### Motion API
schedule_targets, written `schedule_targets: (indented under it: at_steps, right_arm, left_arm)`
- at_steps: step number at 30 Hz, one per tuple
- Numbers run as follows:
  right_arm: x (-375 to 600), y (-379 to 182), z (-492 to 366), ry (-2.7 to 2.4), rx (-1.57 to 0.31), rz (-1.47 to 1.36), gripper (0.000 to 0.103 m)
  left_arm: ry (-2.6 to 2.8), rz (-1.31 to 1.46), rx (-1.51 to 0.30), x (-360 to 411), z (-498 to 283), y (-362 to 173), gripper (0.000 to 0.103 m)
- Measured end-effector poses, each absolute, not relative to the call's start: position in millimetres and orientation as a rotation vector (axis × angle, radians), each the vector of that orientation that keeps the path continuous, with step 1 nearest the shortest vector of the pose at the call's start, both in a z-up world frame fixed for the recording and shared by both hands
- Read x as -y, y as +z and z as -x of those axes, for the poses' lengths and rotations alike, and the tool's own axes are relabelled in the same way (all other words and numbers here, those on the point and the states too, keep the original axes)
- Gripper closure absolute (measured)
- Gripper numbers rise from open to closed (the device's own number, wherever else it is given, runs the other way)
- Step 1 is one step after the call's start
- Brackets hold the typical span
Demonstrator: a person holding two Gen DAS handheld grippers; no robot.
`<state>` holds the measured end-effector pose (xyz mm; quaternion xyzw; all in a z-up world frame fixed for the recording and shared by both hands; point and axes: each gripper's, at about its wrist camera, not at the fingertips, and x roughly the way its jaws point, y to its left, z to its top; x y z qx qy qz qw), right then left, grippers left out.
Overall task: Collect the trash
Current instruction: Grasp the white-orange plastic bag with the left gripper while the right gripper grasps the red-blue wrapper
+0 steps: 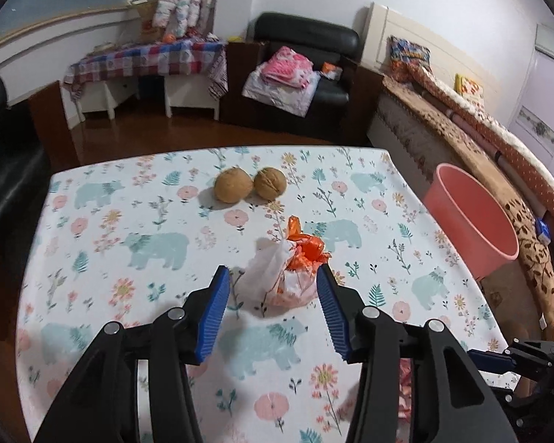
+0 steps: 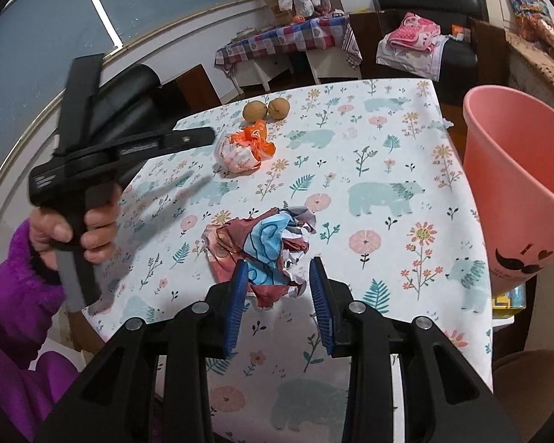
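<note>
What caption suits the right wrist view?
Open right gripper straddles a crumpled wrapper on the floral tablecloth, pink bin alongside.

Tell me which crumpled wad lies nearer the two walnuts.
The orange-and-white wad, between the open left tongs. It lies just short of the walnuts; the blue-and-red wad sits farther back, at the right tongs.

Left wrist view: low over the table (image 1: 92, 221), facing the far sofa, close behind the orange-and-white bag (image 1: 288, 273).
Right wrist view: higher, nearer the table's near edge, facing the same way.
Shared: bag (image 2: 242, 149), two walnuts (image 1: 249, 184), pink bin (image 1: 469, 221).
</note>
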<state>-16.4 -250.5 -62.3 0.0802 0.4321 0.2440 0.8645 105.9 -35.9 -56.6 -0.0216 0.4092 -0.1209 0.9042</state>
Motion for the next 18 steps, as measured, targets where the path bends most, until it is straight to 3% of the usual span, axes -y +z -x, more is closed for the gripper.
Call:
schedule_targets:
  at_steps: [3,14,18]
  right_arm:
    - [246.8,-62.7,15.6,0.54,-0.917,-0.157,0.056]
    - [237.1,-71.0,11.4,0.557,-0.956,-0.14,0.054]
    - [238.8,-70.4,9.3,0.563,-0.958,-0.165,0.054]
  left_arm:
    - [-0.262,0.021,-0.859,40.5,-118.8,-62.5,0.052]
    - [-0.332,0.029,-0.902,53.5,-139.3,-76.0,0.05]
    - [-0.371,0.0,-0.903,62.0,-130.5,-80.2,0.056]
